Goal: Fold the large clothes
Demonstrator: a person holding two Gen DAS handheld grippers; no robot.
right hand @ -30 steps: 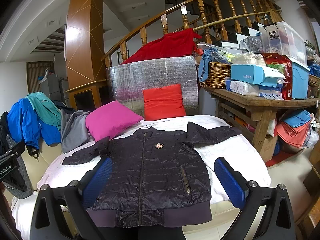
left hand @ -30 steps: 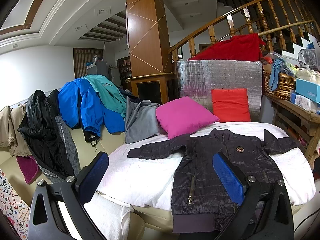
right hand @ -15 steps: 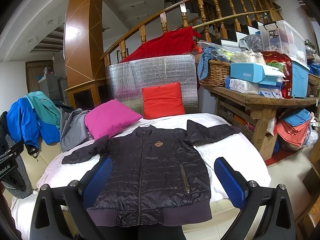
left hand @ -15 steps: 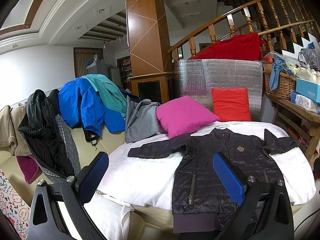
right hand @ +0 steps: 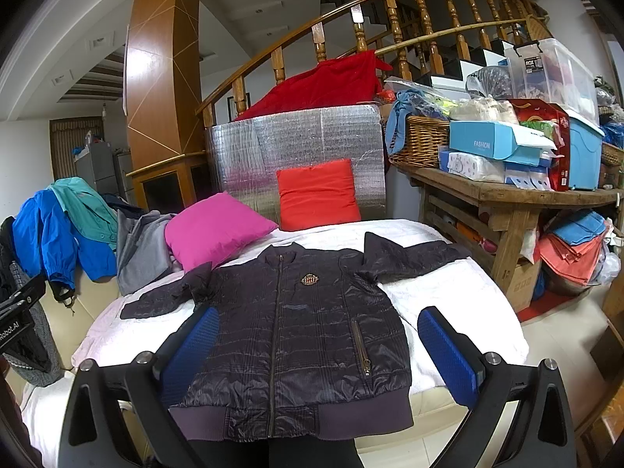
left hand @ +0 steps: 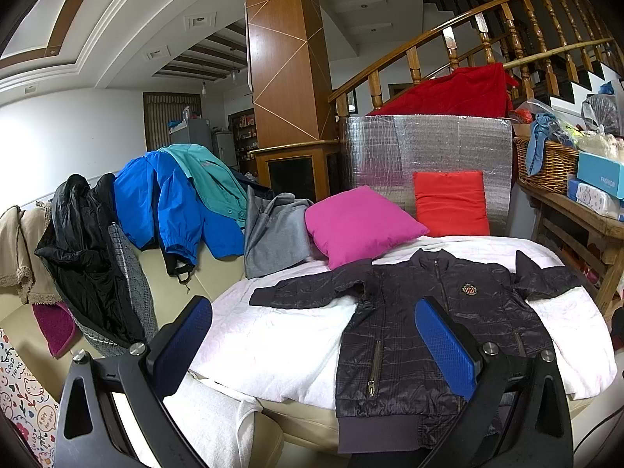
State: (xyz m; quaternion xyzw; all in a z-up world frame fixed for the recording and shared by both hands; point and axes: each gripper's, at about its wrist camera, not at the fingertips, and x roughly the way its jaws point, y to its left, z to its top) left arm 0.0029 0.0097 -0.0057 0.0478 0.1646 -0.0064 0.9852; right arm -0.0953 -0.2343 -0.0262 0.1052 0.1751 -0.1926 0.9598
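A dark quilted zip jacket (right hand: 296, 327) lies flat, front up, sleeves spread, on a white-covered surface (right hand: 448, 296); its hem hangs over the near edge. It also shows in the left wrist view (left hand: 421, 331). My right gripper (right hand: 316, 355) is open and empty, held in front of the hem with blue pads either side of the body. My left gripper (left hand: 312, 347) is open and empty, in front of the jacket's left side and the white cover (left hand: 273, 335).
A pink cushion (right hand: 214, 230) and a red cushion (right hand: 316, 195) lean behind the jacket. Several coats (left hand: 156, 210) hang over the sofa at left. A cluttered wooden table (right hand: 507, 195) stands at right. A stair rail (right hand: 390, 11) runs behind.
The right wrist view has shifted very slightly; the jacket lies as before. Both grippers stay open.
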